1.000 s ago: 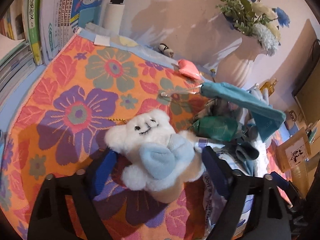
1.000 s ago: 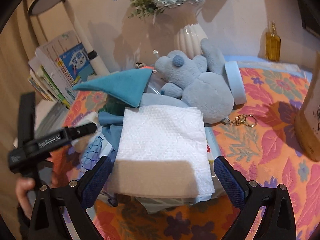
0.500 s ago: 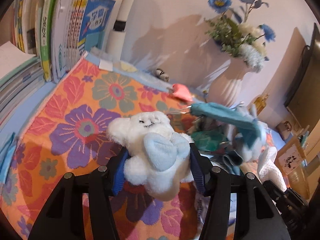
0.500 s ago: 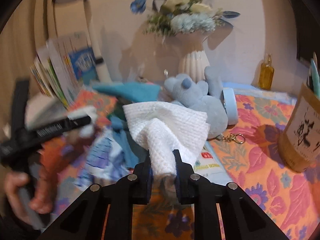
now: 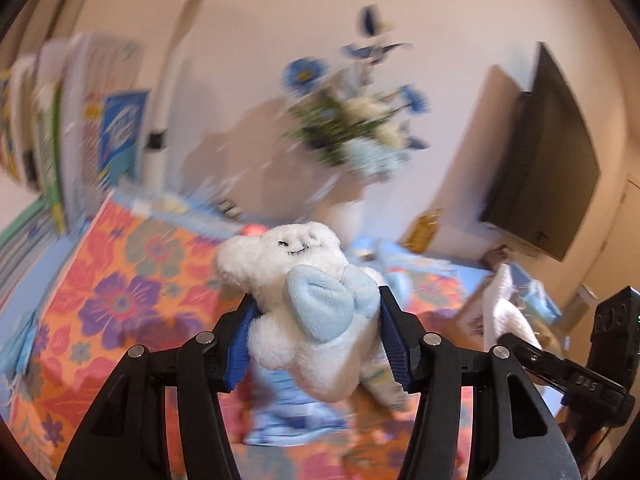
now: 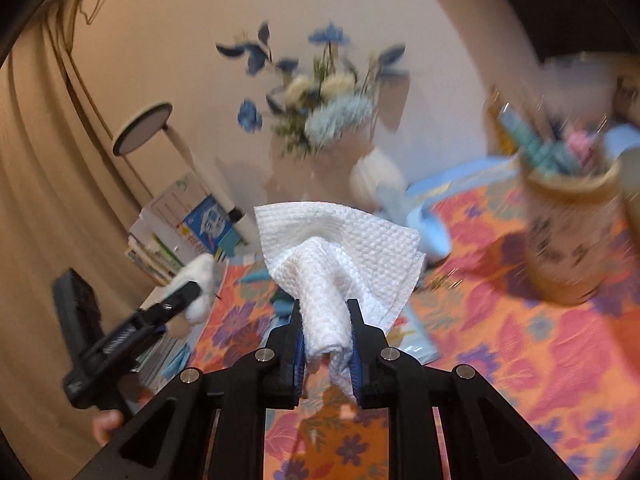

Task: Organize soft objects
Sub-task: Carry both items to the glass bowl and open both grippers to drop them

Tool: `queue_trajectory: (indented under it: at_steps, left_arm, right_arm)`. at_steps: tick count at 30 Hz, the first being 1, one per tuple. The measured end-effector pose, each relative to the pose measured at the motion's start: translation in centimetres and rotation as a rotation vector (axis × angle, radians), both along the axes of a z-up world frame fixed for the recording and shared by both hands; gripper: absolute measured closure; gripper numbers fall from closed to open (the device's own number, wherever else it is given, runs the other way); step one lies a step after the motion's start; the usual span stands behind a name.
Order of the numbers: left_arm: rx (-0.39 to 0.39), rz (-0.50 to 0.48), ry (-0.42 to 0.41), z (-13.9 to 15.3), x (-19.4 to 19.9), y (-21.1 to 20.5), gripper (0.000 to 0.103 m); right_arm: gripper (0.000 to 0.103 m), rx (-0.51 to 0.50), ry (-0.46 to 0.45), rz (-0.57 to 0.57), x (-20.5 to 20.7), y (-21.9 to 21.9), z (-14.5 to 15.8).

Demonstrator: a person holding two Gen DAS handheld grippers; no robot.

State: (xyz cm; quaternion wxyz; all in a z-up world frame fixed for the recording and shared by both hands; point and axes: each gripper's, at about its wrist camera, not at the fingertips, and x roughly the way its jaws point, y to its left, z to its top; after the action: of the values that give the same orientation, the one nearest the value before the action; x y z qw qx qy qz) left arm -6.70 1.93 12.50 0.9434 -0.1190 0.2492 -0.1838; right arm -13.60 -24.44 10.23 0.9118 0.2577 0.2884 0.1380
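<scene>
Blur smears vase and books. We see left hand-held gripper (image 5: 316, 340) clamping white plush toy (image 5: 298, 300), right hand-held gripper (image 6: 325, 332) pinching white cloth (image 6: 340, 252).

Left wrist view: nothing legible; heavy motion blur.
Blue book cover (image 5: 120, 136): print present, characters unreadable.
Right gripper (image 5: 516, 344) side bar: pale embossed letters, too small to make out.
Right wrist view: nothing legible.
Blue book in stack (image 6: 210, 226): white characters on blue, blurred beyond reading.
Brown pen pot (image 6: 572, 248): dark marks on its wall, smeared, not readable.
Packet under cloth (image 6: 412, 340): printed patches, unreadable.
</scene>
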Motion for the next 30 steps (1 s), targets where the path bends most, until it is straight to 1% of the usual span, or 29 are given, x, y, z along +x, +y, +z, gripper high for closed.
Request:
queue_trajectory:
  at_steps: [2,3,6,8,9,10,12,13,15,18,20,23,24,26,27,28,29,30]
  left_arm:
    - [0.003,-0.034,-0.028,1.4,-0.6,-1.6,0.05]
    - [0.008,-0.06,-0.05,2.4,-1.1,-3.1,0.05]
    - [0.01,-0.131,-0.086,4.5,-1.9,-6.8,0.05]
    - [0.005,-0.186,-0.1,5.7,-2.4,-9.6,0.05]
    - [0.001,-0.221,-0.108,6.1,-2.6,-11.2,0.05]
    - [-0.003,-0.251,-0.112,6.4,-2.8,-12.5,0.05]
    - [-0.004,-0.331,-0.111,7.1,-3.0,-16.3,0.05]
    - [-0.004,-0.363,-0.105,7.2,-3.0,-17.9,0.05]
    - [-0.001,-0.44,-0.077,6.9,-2.9,-22.1,0.05]
    - [0.032,-0.515,-0.038,6.1,-3.1,-27.3,0.05]
    - [0.056,-0.567,-0.007,5.0,-3.0,-30.6,0.05]
    - [0.1,-0.61,0.025,3.1,-2.7,-34.0,0.05]
    - [0.111,-0.627,0.031,2.5,-2.6,-34.9,0.049]
    - [0.112,-0.665,0.019,1.8,-2.8,-35.9,0.043]
    - [0.108,-0.678,0.009,1.5,-2.8,-36.1,0.035]
    - [0.108,-0.675,0.011,1.3,-2.5,-36.2,0.022]
    - [0.098,-0.664,0.018,1.1,-2.2,-36.0,0.017]
    - [0.075,-0.658,0.023,1.1,-2.1,-35.6,0.016]
  right_arm:
    - [0.086,-0.046,-0.022,-0.058,-1.2,-1.4,1.4]
    - [0.086,-0.068,-0.031,-0.088,-1.8,-2.3,2.0]
    - [0.086,-0.166,-0.048,-0.22,-3.5,-5.1,3.9]
    - [0.086,-0.244,-0.046,-0.343,-5.0,-7.6,5.1]
    - [0.086,-0.267,-0.039,-0.391,-5.8,-8.9,5.5]
    - [0.086,-0.28,-0.03,-0.428,-6.3,-9.8,5.7]
    - [0.086,-0.308,0.024,-0.553,-7.5,-13.1,6.1]
    - [0.086,-0.302,0.055,-0.601,-7.9,-14.6,6.0]
    - [0.086,-0.265,0.106,-0.659,-8.8,-17.5,5.4]
    - [0.086,-0.199,0.196,-0.718,-9.1,-21.0,3.7]
    - [0.086,-0.158,0.268,-0.741,-9.3,-23.1,1.6]
    - [0.085,-0.109,0.347,-0.75,-8.9,-24.8,-0.6]
    - [0.085,-0.1,0.357,-0.746,-9.3,-25.2,-1.2]
    - [0.081,-0.086,0.378,-0.727,-8.8,-25.9,-2.2]
    - [0.079,-0.09,0.384,-0.719,-9.1,-26.2,-2.4]
    - [0.076,-0.1,0.39,-0.706,-8.9,-26.2,-2.6]
    - [0.072,-0.104,0.387,-0.703,-9.0,-26.1,-2.6]
    - [0.07,-0.103,0.382,-0.706,-9.2,-26.3,-2.7]
